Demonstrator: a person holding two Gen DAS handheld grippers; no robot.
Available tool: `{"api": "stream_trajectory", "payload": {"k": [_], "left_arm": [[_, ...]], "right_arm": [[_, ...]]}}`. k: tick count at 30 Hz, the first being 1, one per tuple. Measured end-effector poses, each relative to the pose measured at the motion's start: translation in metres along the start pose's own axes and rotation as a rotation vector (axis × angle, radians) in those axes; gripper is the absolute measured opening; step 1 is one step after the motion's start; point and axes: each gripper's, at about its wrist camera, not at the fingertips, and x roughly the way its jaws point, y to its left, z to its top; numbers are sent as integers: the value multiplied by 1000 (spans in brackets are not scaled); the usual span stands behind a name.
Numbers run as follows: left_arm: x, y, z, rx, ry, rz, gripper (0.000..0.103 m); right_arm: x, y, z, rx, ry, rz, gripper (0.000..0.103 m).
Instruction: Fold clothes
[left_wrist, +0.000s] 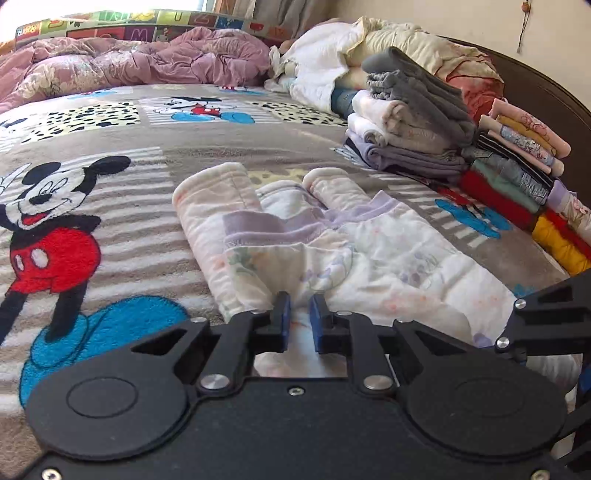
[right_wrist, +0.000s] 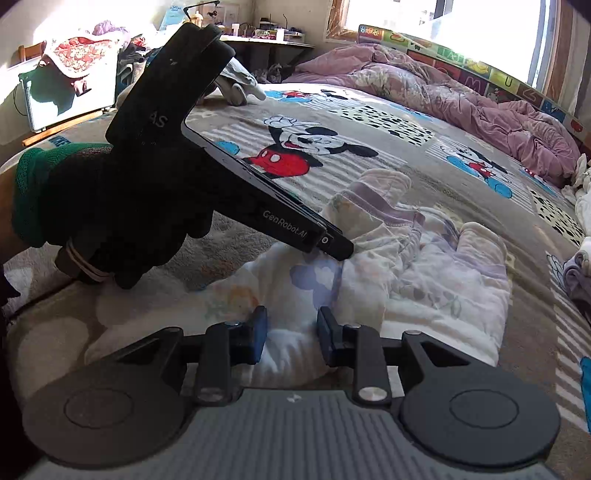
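A white pyjama garment (left_wrist: 332, 251) with lilac trim and a faint floral print lies spread on the Mickey Mouse blanket (left_wrist: 92, 206), its two legs pointing away. My left gripper (left_wrist: 300, 317) sits at the garment's near edge, blue pads almost together with cloth pinched between them. In the right wrist view the same garment (right_wrist: 424, 273) lies ahead. My right gripper (right_wrist: 291, 332) holds a bunched fold of its near edge between the pads. A black-gloved hand (right_wrist: 110, 214) holds the left gripper (right_wrist: 334, 249), whose tip rests on the cloth.
Stacks of folded clothes (left_wrist: 413, 129) and a colourful pile (left_wrist: 517, 173) line the blanket's right side by the dark headboard. A crumpled pink quilt (left_wrist: 147, 62) lies at the far side. Part of the right gripper (left_wrist: 546, 314) shows at the right edge.
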Motion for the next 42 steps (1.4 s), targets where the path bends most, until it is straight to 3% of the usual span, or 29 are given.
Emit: {"api": "stream_trajectory", "payload": {"k": [3,7,13,17,21,23,25,26,28,30,33,36,42], "left_arm": [[-5,-4,1,24,-15,19,14],[-37,-15,3,66,-69,37,14],[-104,-52,-12,151,-111,-33,17],[-113,-72,-33,167,-65,-49,17],[-80,-75,-64,186,71,37,17],[-79,-67,-65,108,56,23,17],[-90,-70,-65,103,34,39,18],[-96,-72,-66,100,12,46,19],[-119,-76,-67,96,-47,56,41],[-141,-82,-67,133,-95,101,45],[-157,-98,-73,292,-77,182,49],[-158,-112,-90,513,-5,236,57],[-130,-133,-140,912,120,300,60]], "right_arm": [[3,9,-4,-32,26,-17,31],[-36,14,-6,9,-94,-18,33],[-88,4,-40,106,-165,-82,33],[-113,-16,-73,211,-208,-130,33],[-113,-32,-100,268,-222,-133,32],[-99,-37,-109,294,-177,-106,30],[-89,-40,-117,308,-142,-89,30],[-90,-37,-116,297,-149,-94,30],[-102,-35,-115,277,-187,-94,30],[-120,-35,-115,249,-231,-96,31],[-142,-30,-118,174,-257,-120,32],[-145,-21,-131,33,-202,-181,33],[-129,-3,-153,-183,-66,-255,40]]}}
